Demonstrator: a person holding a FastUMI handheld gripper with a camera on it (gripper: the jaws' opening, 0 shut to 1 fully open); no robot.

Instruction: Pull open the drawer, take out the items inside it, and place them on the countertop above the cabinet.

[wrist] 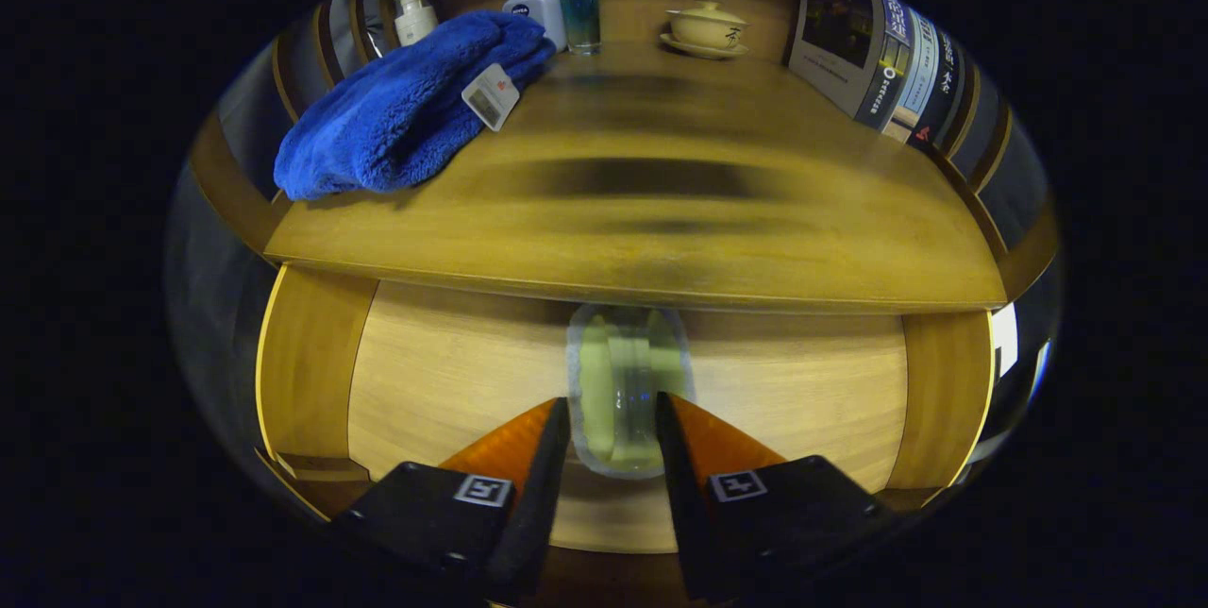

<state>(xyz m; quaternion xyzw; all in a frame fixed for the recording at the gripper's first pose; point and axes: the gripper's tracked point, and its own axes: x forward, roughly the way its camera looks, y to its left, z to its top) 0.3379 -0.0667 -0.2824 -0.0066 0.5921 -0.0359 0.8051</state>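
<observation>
Below the wooden countertop [642,211], a clear bottle [628,391], long axis toward twelve o'clock, is flanked by the part-open gripper [613,424], grip uncertain.

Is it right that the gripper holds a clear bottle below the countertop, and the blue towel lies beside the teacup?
Not quite. In the gripper view the towel lies beside the lotion bottles, apart from the teacup. The rest stands: the gripper holds the clear bottle below the countertop.
</observation>
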